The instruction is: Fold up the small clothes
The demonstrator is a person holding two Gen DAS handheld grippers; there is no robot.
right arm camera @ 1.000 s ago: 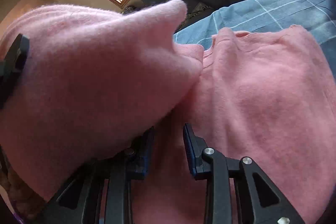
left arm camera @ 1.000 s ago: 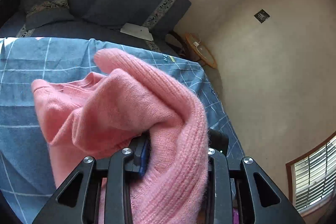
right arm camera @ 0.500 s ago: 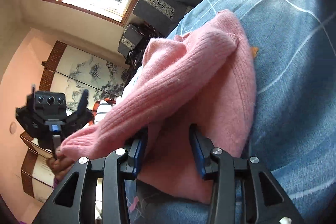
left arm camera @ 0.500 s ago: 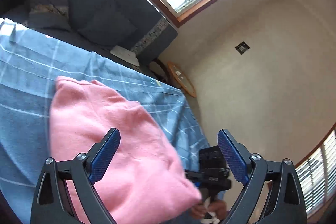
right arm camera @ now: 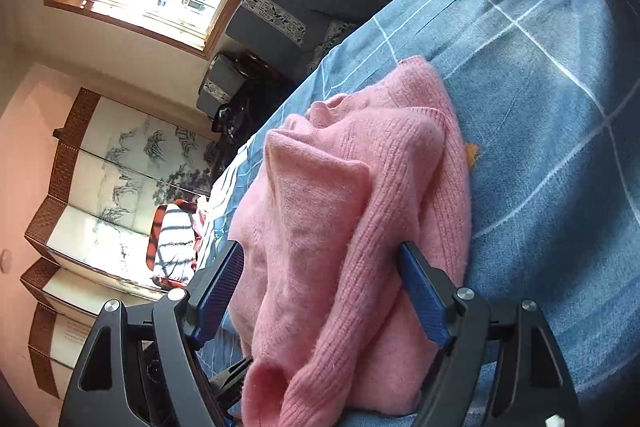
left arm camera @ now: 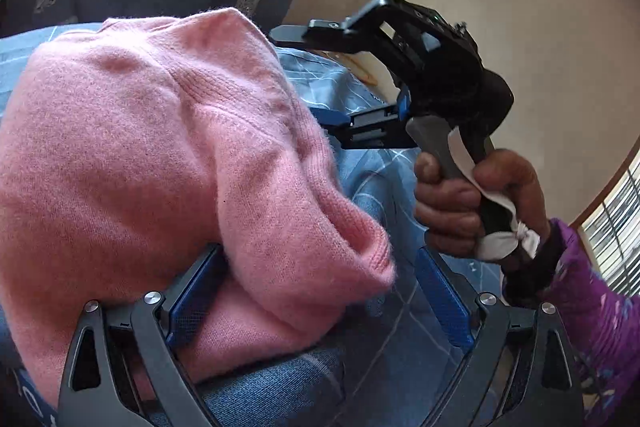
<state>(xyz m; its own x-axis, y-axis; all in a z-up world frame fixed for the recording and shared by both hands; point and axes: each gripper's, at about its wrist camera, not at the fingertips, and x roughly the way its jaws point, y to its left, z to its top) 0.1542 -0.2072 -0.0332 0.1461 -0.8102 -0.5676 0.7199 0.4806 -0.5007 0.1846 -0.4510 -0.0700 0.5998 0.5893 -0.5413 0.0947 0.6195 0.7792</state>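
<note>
Because the pink sweater [right arm camera: 352, 227] lies bunched on the blue checked bed cover [right arm camera: 540, 107], with a ribbed sleeve draped over its body, both tools stand around it. The left hand-held gripper [left arm camera: 316, 291] has its jaws apart, one each side of the folded edge. The right hand-held gripper [right arm camera: 320, 291] is also spread wide, pinching nothing, probably ready to press or straighten the pile.

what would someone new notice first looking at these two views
The pink sweater fills the middle of both views, bunched in a loose heap on the blue checked bedsheet. Both tools stand open around it, the left tool and the right tool. In the left view, a hand grips the right tool's handle.
</note>
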